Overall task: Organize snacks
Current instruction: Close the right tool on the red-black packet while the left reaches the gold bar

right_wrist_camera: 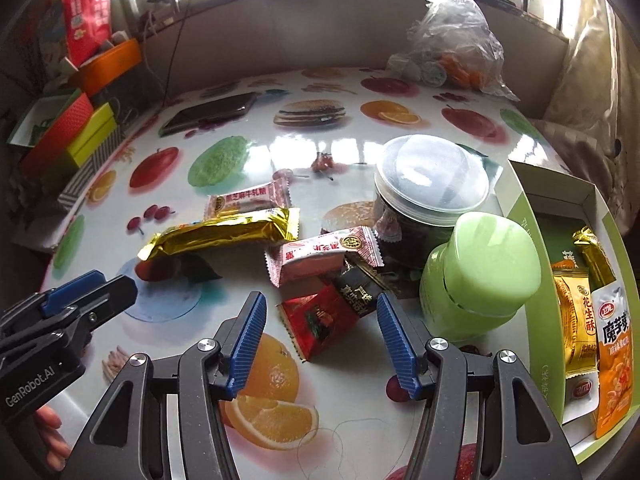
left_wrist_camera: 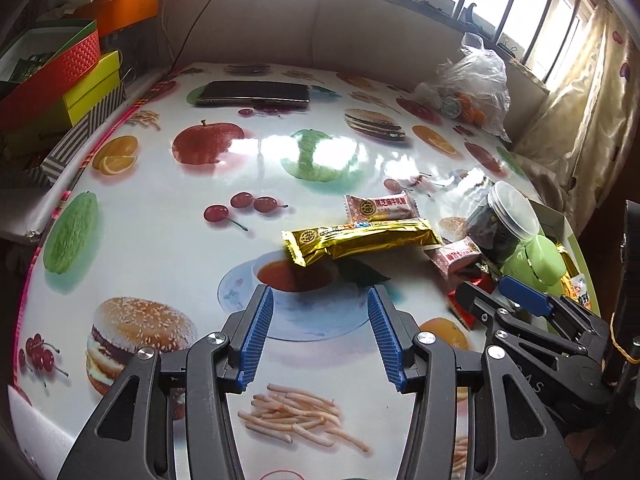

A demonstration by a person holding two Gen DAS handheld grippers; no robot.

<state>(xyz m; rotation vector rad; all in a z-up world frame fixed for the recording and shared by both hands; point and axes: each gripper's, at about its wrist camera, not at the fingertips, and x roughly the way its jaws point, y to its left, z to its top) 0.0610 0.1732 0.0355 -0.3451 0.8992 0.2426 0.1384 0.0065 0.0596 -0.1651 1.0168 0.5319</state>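
**Both grippers spread wide, snacks waiting**

Left gripper (left_wrist_camera: 320, 336) gapes empty short of the gold bar (left_wrist_camera: 360, 238): light, crinkly, slippery, so pinch mid-length. Right gripper (right_wrist_camera: 322, 342) spreads empty around the red packet (right_wrist_camera: 320, 320), soft; box (right_wrist_camera: 540, 312) beside.

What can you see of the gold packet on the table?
The gold packet is a long, shiny foil bar wrapper with crimped ends and a round logo near one end, sealed as far as shows. It lies flat on the table, overlapping the front edge of a pink packet behind it. Neither tool touches it.
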